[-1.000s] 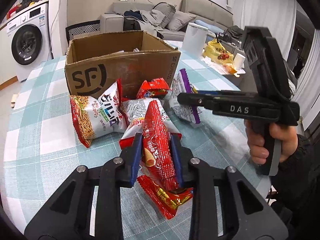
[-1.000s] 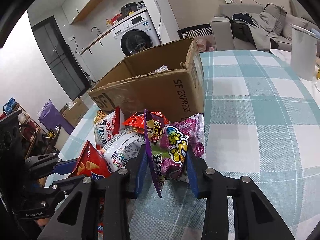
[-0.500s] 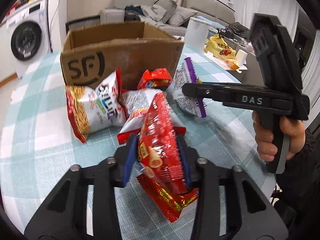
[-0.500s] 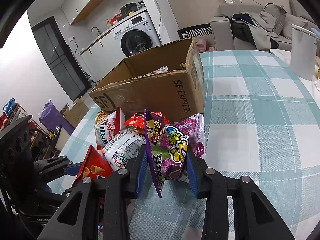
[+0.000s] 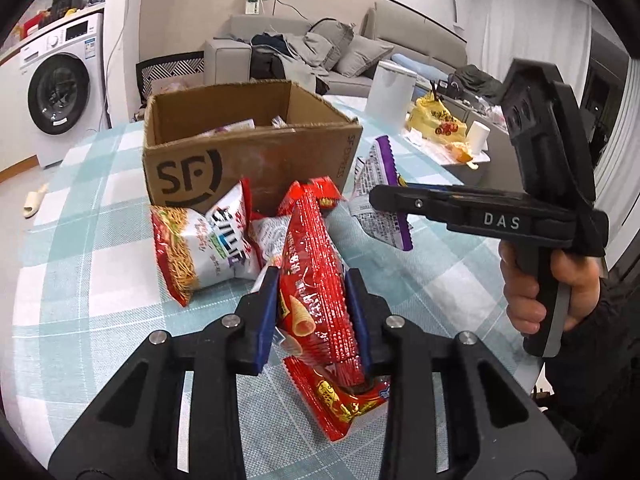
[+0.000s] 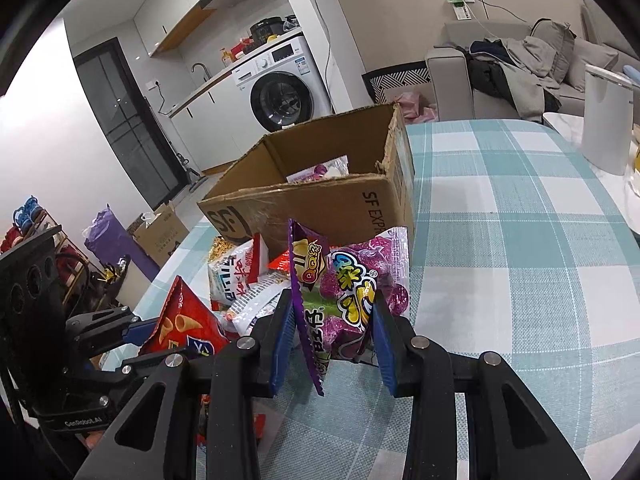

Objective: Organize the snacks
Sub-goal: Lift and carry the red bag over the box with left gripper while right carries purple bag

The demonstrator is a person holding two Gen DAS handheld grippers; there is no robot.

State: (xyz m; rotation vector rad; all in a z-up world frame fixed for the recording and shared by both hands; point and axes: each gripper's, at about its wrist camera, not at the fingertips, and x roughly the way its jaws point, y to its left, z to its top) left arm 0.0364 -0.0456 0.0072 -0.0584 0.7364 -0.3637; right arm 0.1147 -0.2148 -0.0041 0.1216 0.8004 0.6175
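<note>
My left gripper (image 5: 314,312) is shut on a red snack bag with cone pictures (image 5: 312,264), held upright just above the table. A second red bag (image 5: 340,400) lies under it. My right gripper (image 6: 330,332) is shut on a purple candy bag (image 6: 352,292), also lifted off the cloth. An open cardboard box (image 5: 248,160) marked SF stands behind the pile, with a few packets inside. A white and red noodle snack bag (image 5: 204,244) lies in front of the box. In the left wrist view the right gripper (image 5: 384,200) shows from the side with the purple bag (image 5: 380,184).
The table (image 6: 520,240) has a teal and white checked cloth. A white cylinder (image 6: 608,120) stands at its far right edge. A yellow bag (image 5: 436,120) and a paper cup (image 5: 478,136) sit on a side surface. A washing machine (image 6: 280,92) and sofa (image 5: 320,56) are behind.
The left gripper has lifted the red cone snack bag off the pile and tilted it more upright. The right gripper keeps the purple bag where it was.
</note>
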